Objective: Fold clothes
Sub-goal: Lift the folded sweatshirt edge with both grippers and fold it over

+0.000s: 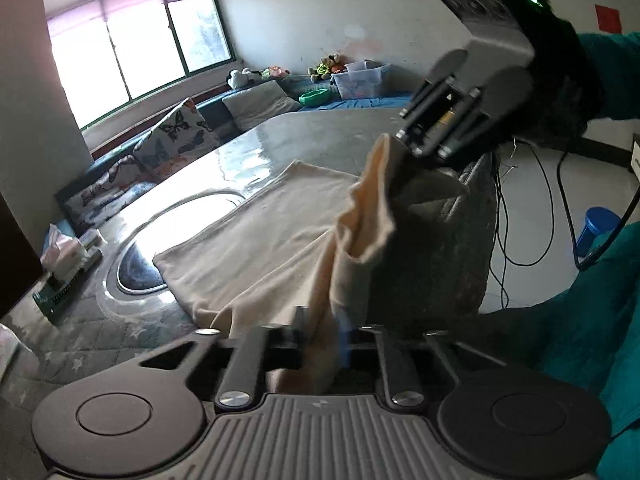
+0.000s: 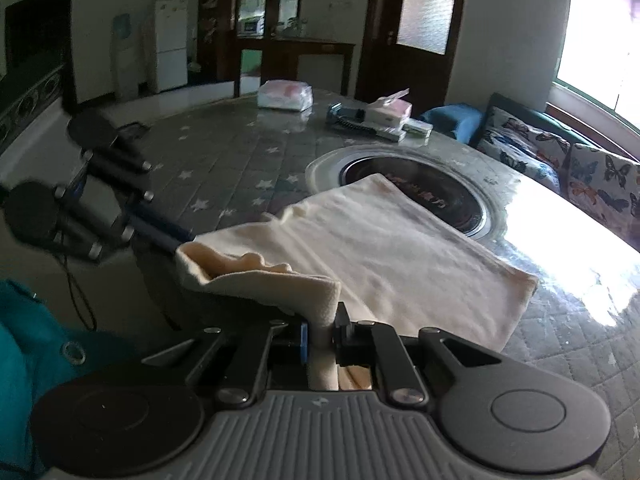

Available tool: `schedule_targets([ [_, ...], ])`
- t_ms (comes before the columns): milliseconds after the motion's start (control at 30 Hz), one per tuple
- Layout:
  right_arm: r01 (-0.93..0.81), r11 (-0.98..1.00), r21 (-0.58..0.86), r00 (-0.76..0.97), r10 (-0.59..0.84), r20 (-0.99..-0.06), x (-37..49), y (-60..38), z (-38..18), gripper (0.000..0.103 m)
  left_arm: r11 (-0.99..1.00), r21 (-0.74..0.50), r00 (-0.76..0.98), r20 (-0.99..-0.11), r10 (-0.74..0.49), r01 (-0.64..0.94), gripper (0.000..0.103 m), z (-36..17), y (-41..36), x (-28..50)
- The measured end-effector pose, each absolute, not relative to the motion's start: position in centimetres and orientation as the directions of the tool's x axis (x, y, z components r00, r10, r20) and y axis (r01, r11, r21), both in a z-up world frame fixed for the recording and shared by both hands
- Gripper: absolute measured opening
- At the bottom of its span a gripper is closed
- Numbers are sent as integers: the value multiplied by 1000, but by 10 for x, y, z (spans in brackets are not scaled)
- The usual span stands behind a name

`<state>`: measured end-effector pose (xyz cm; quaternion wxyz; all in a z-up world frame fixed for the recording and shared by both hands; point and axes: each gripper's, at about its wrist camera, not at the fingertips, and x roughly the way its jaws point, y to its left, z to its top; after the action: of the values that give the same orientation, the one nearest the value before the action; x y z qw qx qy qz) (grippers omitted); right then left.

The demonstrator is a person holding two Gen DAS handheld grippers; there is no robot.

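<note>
The cream cloth (image 2: 384, 240) lies spread on the quilted table (image 2: 224, 160), its far edge over the round metal basin (image 2: 460, 196), its near edge lifted off the table. The right gripper (image 2: 322, 332) pinches one near corner tight. The left gripper (image 1: 320, 336) stands partly apart, cloth hanging between its fingers (image 1: 343, 340); whether they press it I cannot tell.

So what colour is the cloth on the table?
Cream, a pale yellowish white cloth, plain with no pattern. The right wrist view shows it best.
</note>
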<state>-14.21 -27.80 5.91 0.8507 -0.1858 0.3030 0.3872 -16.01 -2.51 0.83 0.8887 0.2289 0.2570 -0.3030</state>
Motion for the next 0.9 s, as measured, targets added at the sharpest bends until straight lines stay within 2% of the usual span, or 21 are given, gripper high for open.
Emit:
schedule_targets([
  [67,-762,644,-69,523,550,-651,-138,-281,62,10,708,265,692,-587,-420,654,49,7,-27,-163],
  [467,-743,667,-46,539,557,-632,-128,-283,67,10,669,400,739,-578,-345,626,51,-17,-46,-165],
  [633,-744,666,-51,539,554,-634,-130,-283,67,10,670,399,735,-590,-335,626,30,-19,-44,-160],
  [700,-745,665,-53,539,553,-635,-130,-283,67,10,674,393,732,-594,-334,626,17,-18,-42,-159],
  [800,-745,665,-54,540,553,-635,-130,-283,67,10,676,382,729,-593,-344,630,9,-13,-40,-156],
  [900,-741,669,-56,547,552,-630,-128,-284,69,10,693,345,721,-587,-367,633,7,-3,-35,-150],
])
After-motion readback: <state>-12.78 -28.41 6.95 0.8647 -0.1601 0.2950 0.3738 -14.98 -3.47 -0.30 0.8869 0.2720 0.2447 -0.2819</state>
